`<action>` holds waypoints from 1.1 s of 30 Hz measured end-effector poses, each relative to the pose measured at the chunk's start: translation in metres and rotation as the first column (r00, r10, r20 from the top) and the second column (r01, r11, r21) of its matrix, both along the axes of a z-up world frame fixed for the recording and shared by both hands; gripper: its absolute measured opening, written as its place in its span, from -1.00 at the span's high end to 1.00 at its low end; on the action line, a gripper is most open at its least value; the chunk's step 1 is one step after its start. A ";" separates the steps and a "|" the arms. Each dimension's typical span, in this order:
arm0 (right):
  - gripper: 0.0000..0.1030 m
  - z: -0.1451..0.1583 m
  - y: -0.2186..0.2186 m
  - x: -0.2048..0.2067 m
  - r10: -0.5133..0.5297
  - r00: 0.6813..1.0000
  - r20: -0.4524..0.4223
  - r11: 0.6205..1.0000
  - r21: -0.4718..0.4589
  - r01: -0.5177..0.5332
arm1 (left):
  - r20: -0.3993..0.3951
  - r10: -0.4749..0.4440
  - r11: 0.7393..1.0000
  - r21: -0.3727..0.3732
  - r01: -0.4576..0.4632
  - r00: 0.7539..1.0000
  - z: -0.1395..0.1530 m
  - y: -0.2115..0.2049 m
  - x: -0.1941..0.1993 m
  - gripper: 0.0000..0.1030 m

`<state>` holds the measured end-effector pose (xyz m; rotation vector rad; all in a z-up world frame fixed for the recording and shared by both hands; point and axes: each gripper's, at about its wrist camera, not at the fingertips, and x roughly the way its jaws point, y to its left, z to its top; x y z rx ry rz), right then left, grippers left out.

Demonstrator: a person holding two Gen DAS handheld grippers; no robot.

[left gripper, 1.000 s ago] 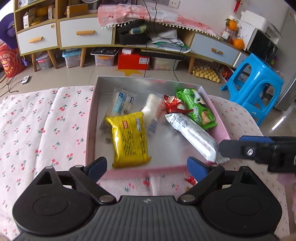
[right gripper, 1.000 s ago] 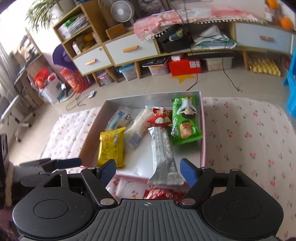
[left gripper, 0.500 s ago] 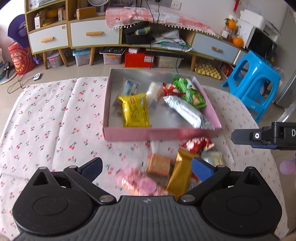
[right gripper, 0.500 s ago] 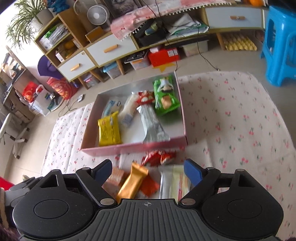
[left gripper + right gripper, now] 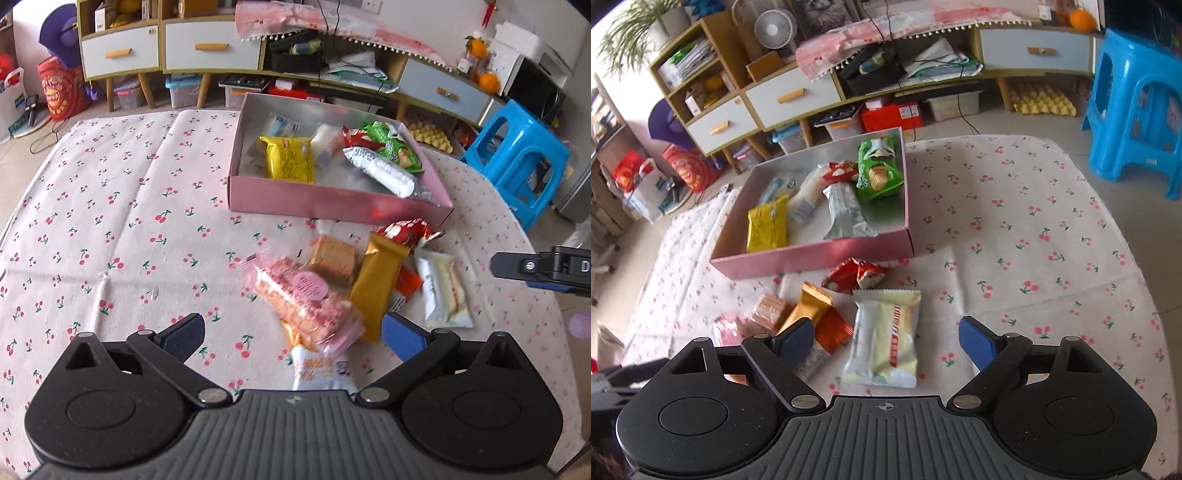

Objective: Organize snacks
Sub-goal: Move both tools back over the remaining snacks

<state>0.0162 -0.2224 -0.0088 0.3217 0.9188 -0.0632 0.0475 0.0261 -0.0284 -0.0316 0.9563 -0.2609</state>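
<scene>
Since a second ago both views have drawn back from the pink box (image 5: 332, 201): then it filled the frames, now it lies farther off and a loose heap of snacks shows on the table (image 5: 110, 206) in front of it. The left hand-held gripper (image 5: 291, 334) is released, its jaws spread wide and clear of everything, with a pink packet (image 5: 306, 299) and a white wrapper end (image 5: 321, 371) lying between them on the cherry-print cloth. The right hand-held gripper (image 5: 886, 339) is likewise released and empty, hanging over a pale yellow packet (image 5: 886, 338) that lies flat between its fingers without touching them. Beside that packet lie a gold packet (image 5: 807, 306), an orange one (image 5: 831, 328), a biscuit pack (image 5: 768, 308) and a red wrapper (image 5: 855, 275) just beside the box's near wall. Inside the box rest a yellow packet (image 5: 767, 223), a silver one (image 5: 846, 212), a green one (image 5: 879, 168), a small red one (image 5: 842, 170) and two whitish ones, blurred. A blue stool (image 5: 1137, 107) stands beyond the table
</scene>
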 end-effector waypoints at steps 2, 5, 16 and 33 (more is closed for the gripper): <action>-0.74 -0.002 0.001 -0.005 0.019 1.000 0.011 1.000 -0.023 -0.019 | 0.021 -0.007 1.000 0.011 0.007 1.000 -0.004 0.000 -0.006 -0.99; -0.80 -0.009 0.002 -0.009 0.031 0.999 0.012 0.997 -0.067 -0.031 | 0.031 -0.033 0.999 0.024 0.032 0.999 -0.010 -0.003 -0.011 -0.99; -0.81 -0.029 0.006 -0.005 0.045 0.998 -0.051 0.993 -0.111 -0.050 | 0.083 -0.029 1.000 0.002 0.029 0.996 -0.020 -0.014 -0.014 -0.86; -0.80 -0.069 0.021 0.030 0.041 0.995 -0.094 0.988 -0.144 -0.054 | 0.020 0.119 0.992 -0.040 -0.118 0.993 -0.026 0.000 0.012 0.10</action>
